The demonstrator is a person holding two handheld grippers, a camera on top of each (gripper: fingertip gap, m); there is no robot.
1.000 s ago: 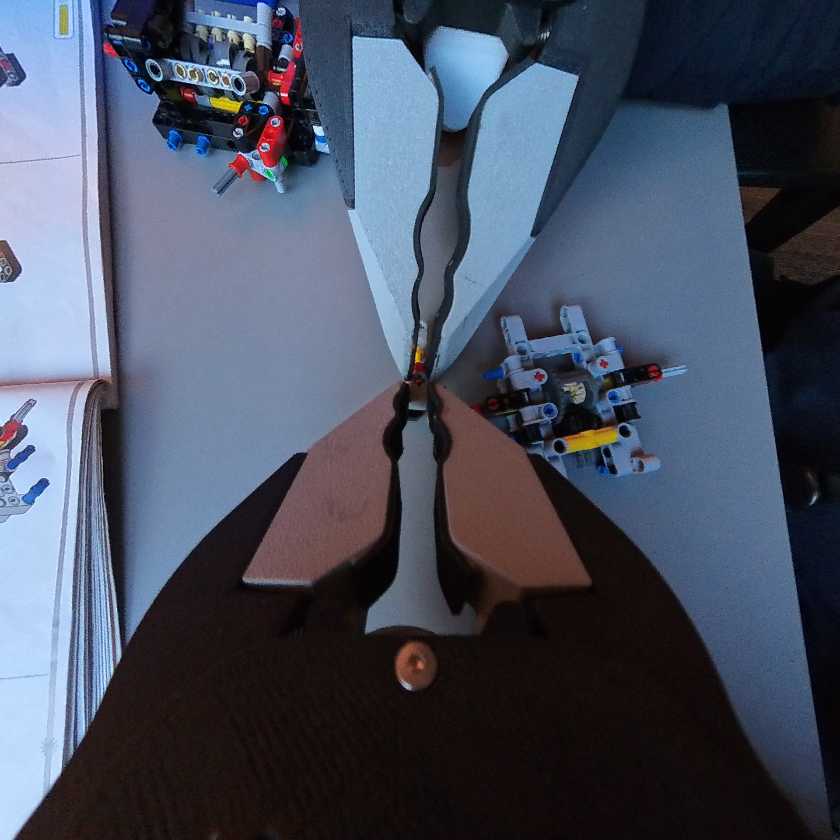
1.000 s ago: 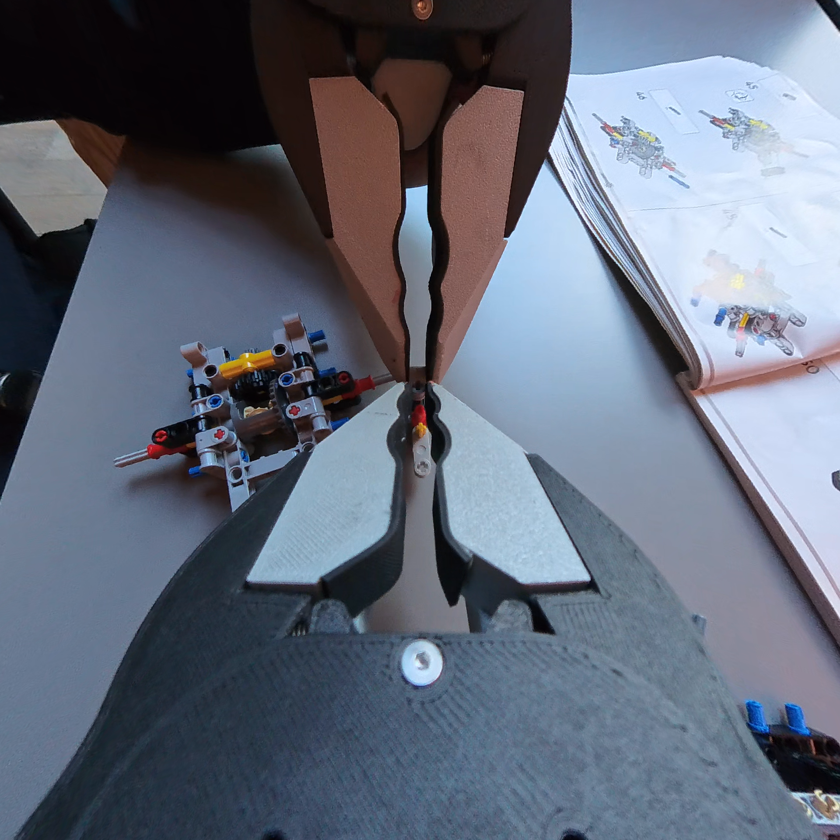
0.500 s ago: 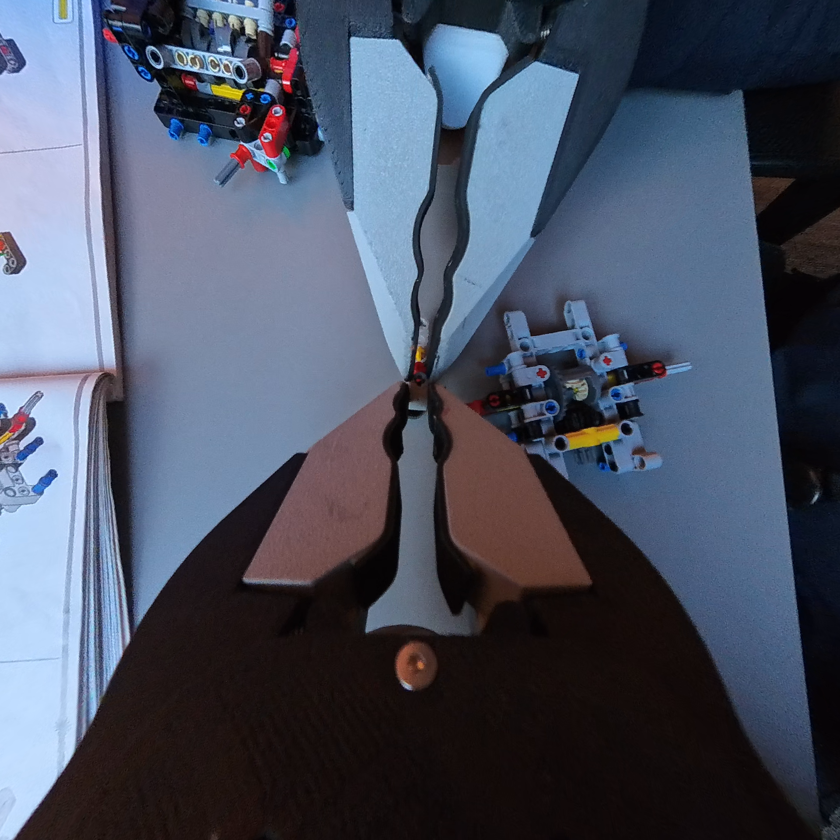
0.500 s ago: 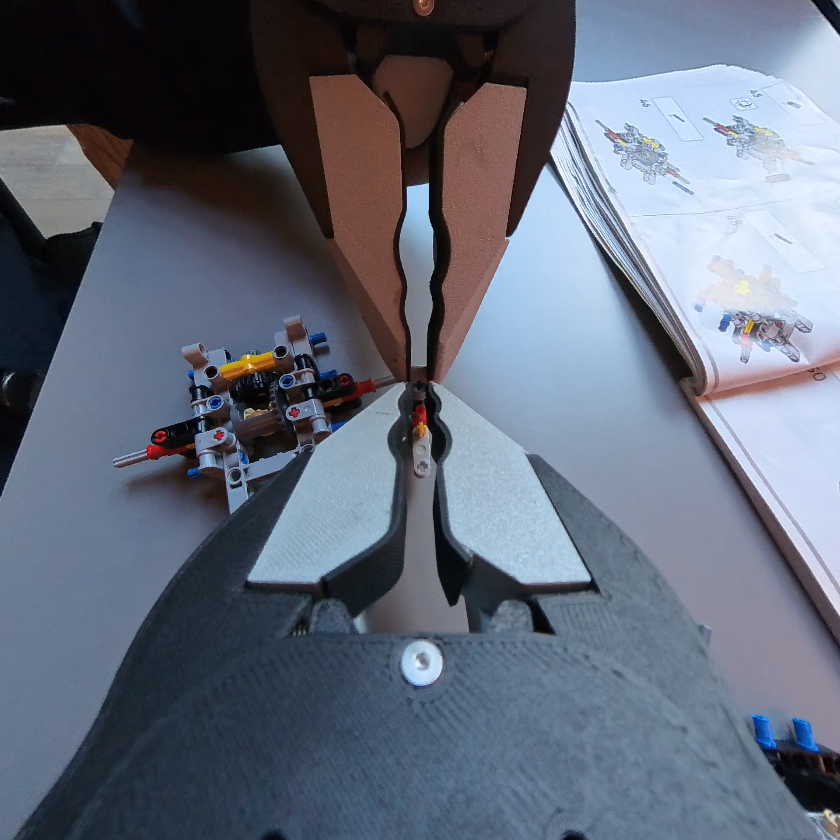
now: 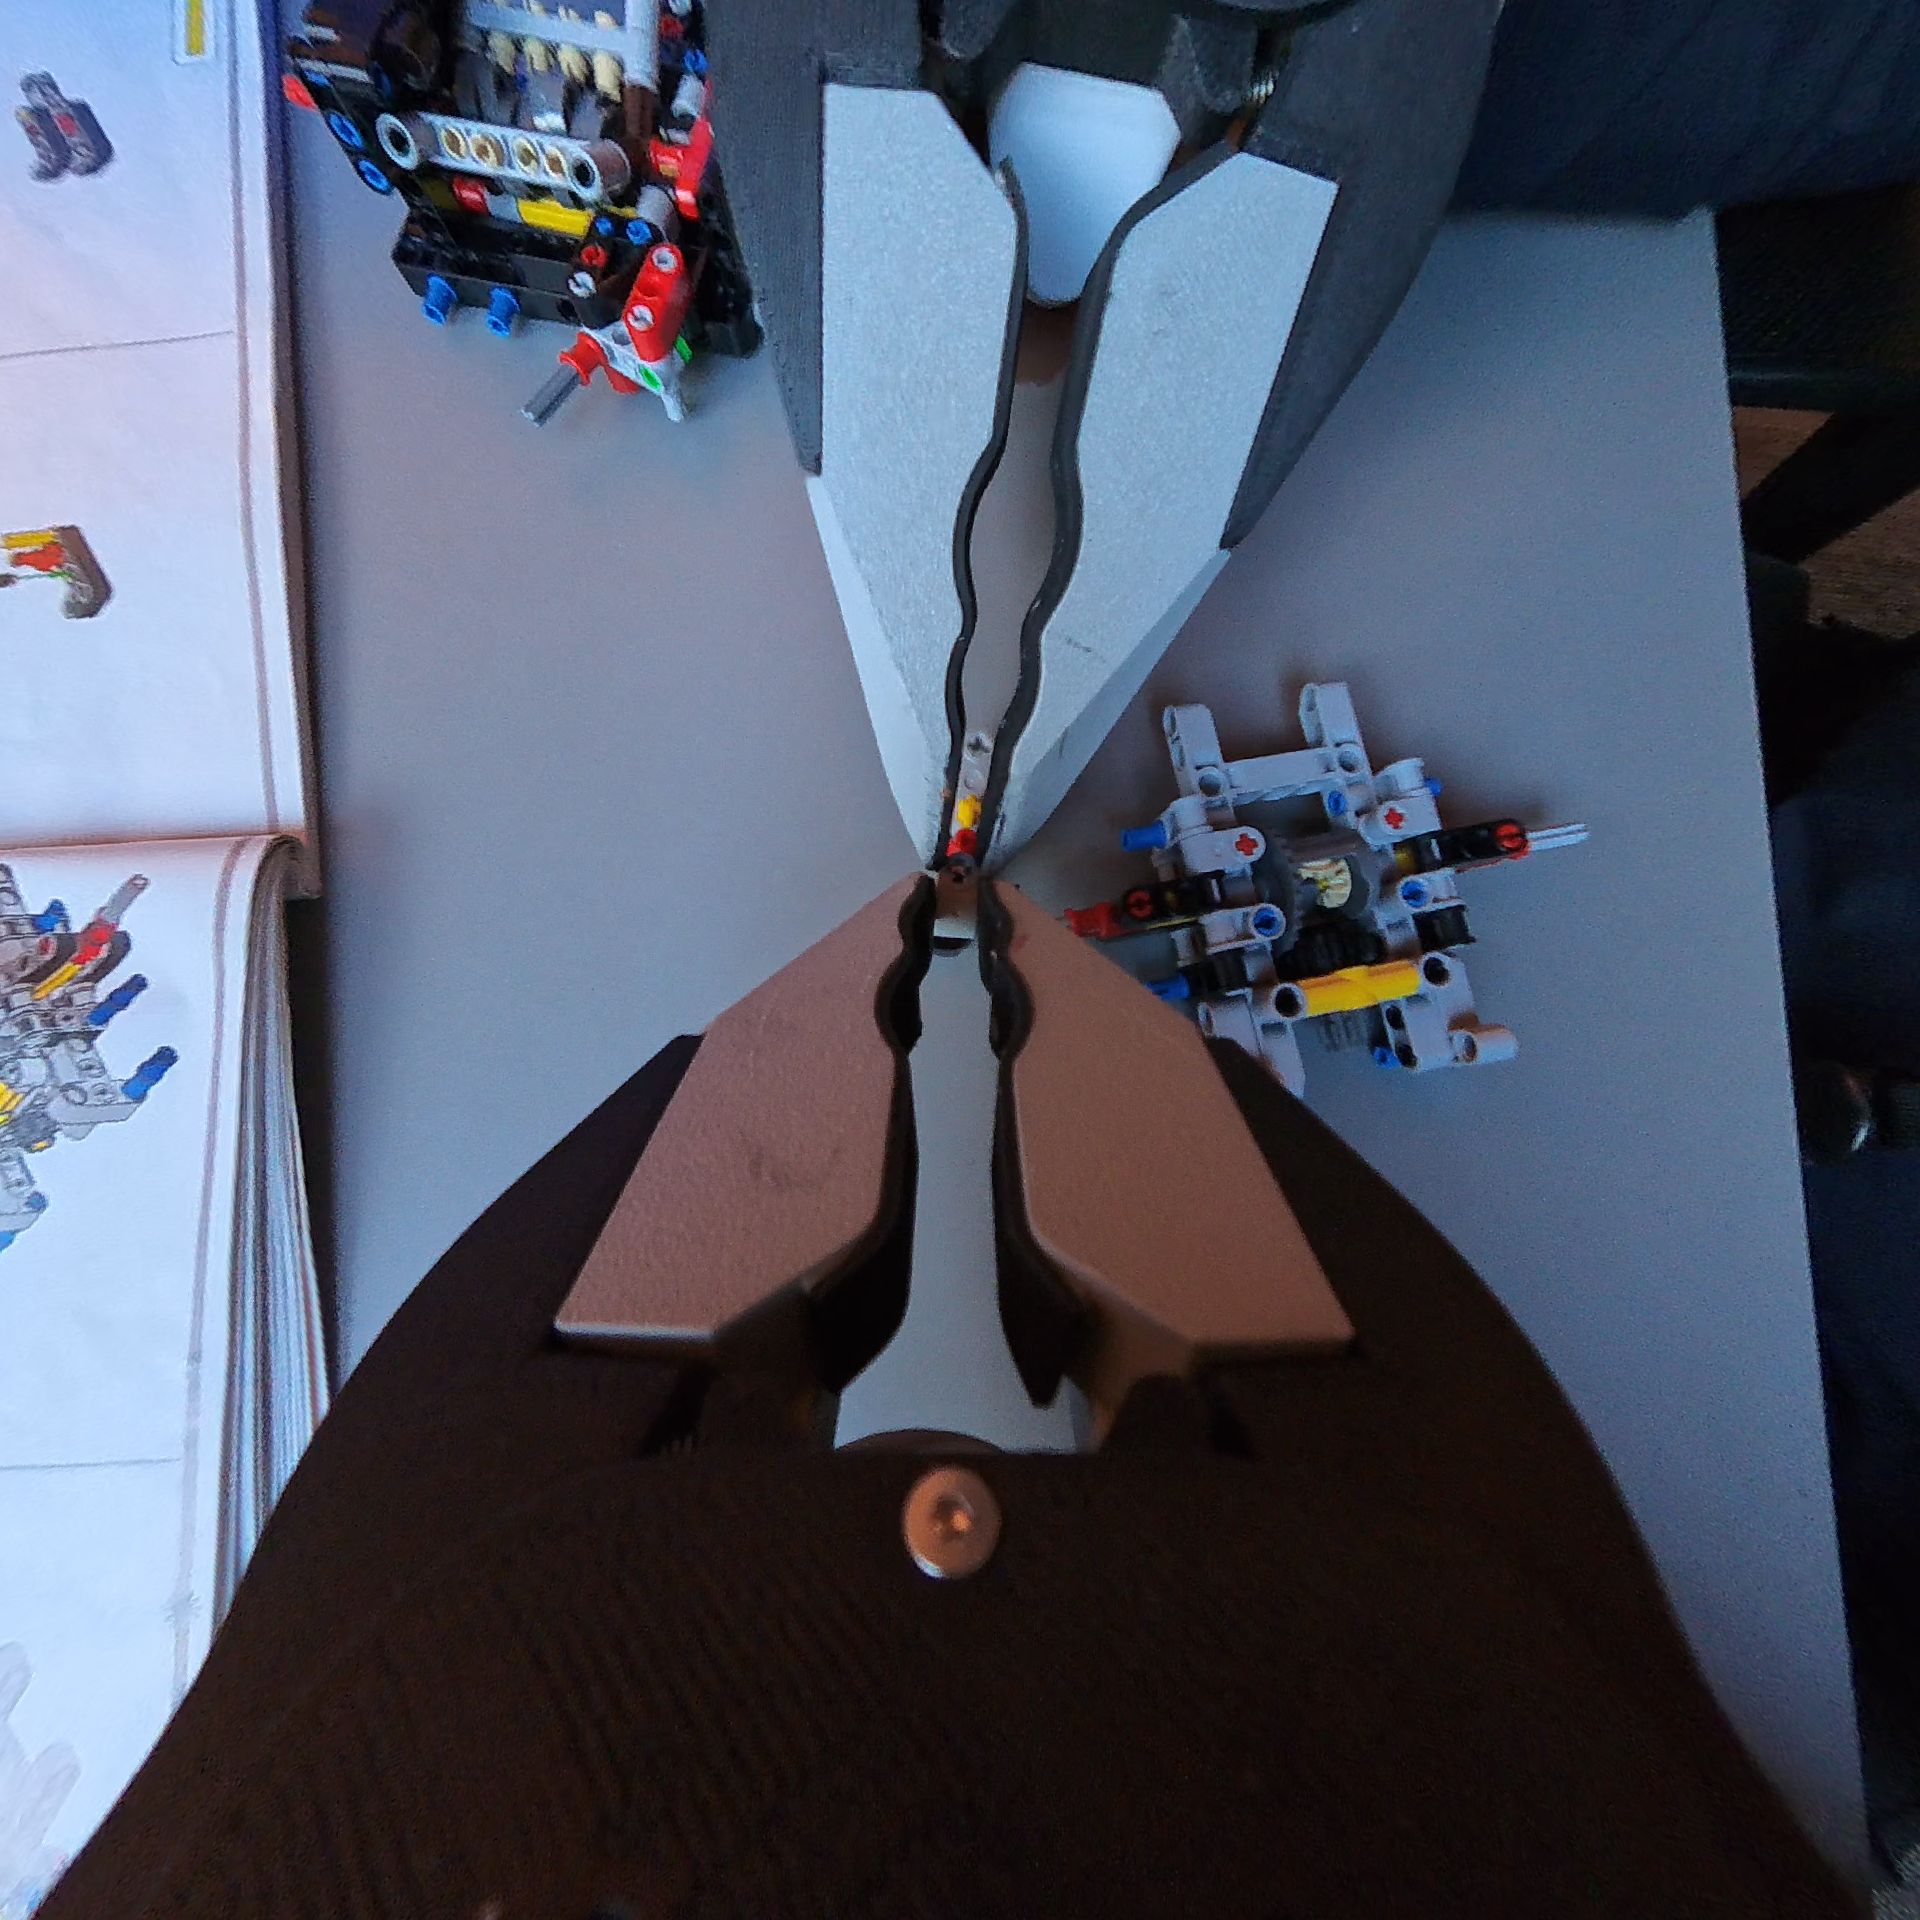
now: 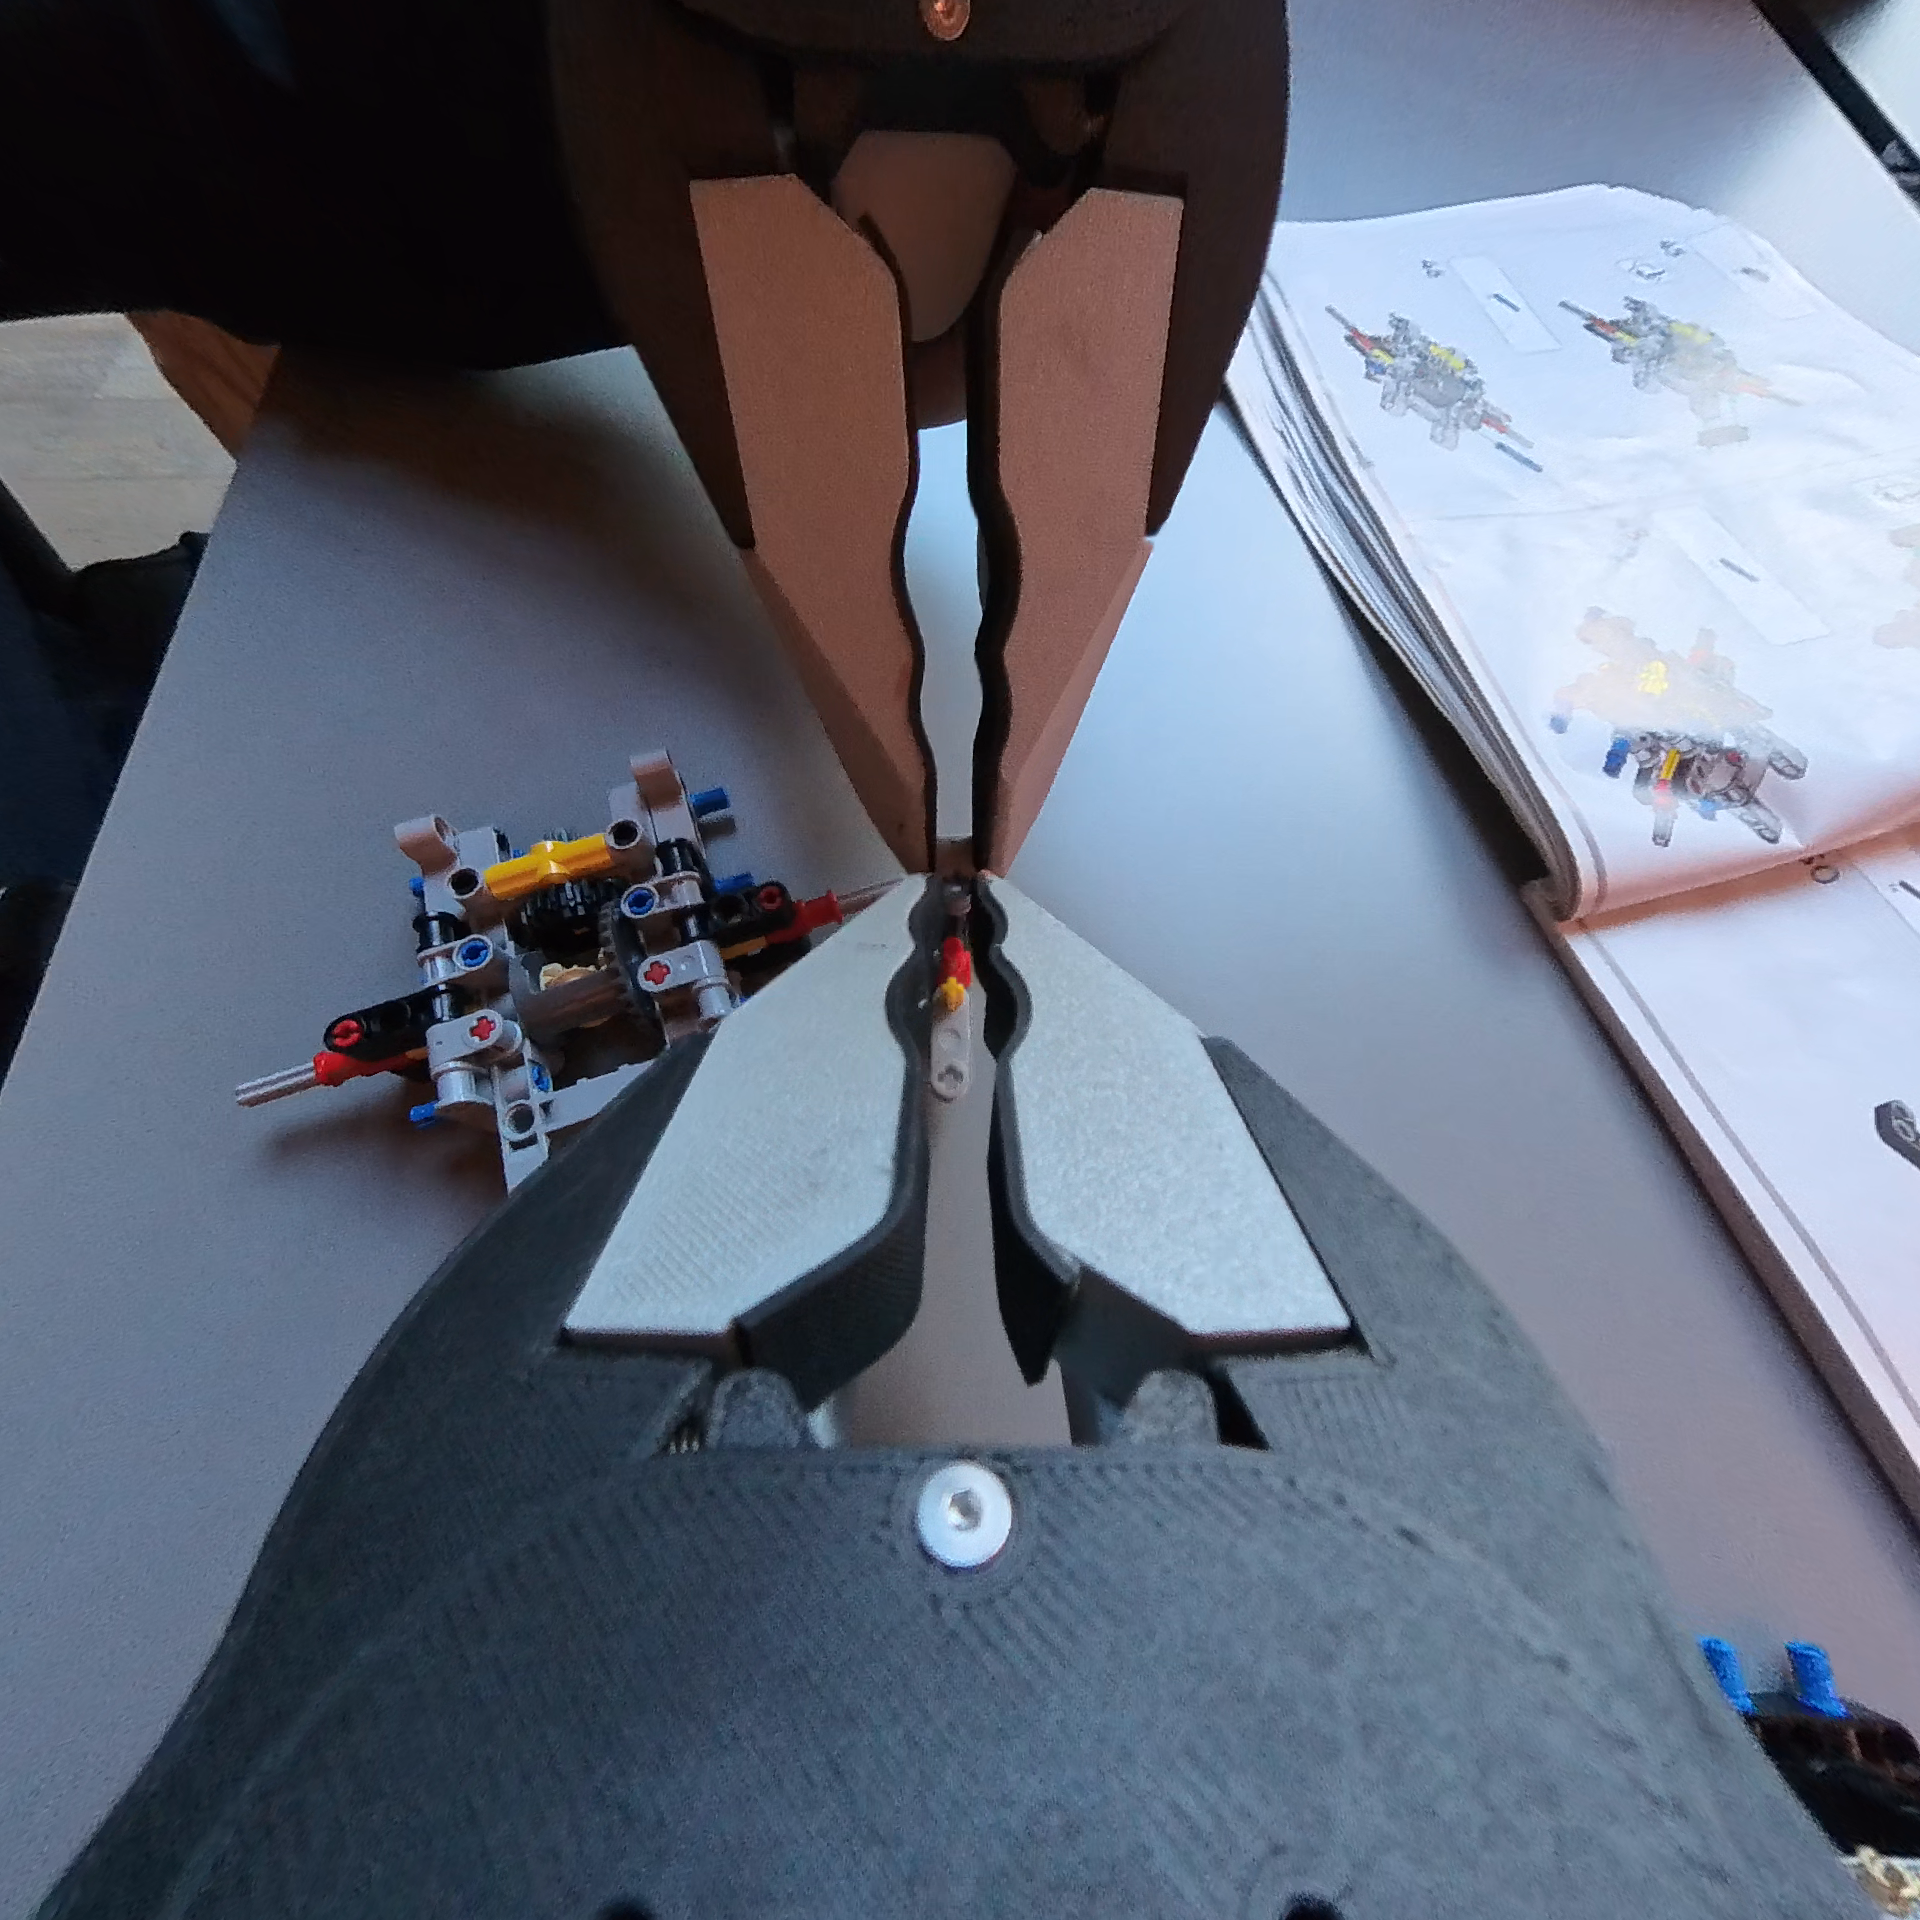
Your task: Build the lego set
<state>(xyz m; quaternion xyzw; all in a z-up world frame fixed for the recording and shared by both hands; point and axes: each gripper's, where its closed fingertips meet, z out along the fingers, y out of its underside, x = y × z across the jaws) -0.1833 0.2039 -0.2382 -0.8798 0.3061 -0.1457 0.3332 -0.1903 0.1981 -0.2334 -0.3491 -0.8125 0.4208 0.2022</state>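
My left gripper (image 5: 956,902), with brown fingers, is shut on a small light-grey piece (image 5: 950,927) at its tips. My right gripper (image 6: 951,896), with silver fingers, is shut on a thin grey beam (image 6: 951,1051) that carries a red pin (image 6: 954,956) and a yellow pin (image 6: 947,993). The two grippers meet tip to tip above the grey table (image 5: 582,675), and the held parts touch at a dark pin end. The left wrist view shows the right gripper (image 5: 966,854) with the beam (image 5: 975,777). The right wrist view shows the left gripper (image 6: 954,854).
A grey brick assembly (image 5: 1330,894) with a yellow part lies on the table beside the tips; it also shows in the right wrist view (image 6: 561,956). A larger black assembly (image 5: 540,177) stands farther off. An open instruction booklet (image 5: 125,623) (image 6: 1610,520) lies along one side. The grippers are tip to tip, or close to it. The larger black assembly (image 5: 540,177) is about 20 cm from both grippers' fingertips.
Both grippers keep their grips and stay tip to tip. The pair has drifted only slightly over the table.
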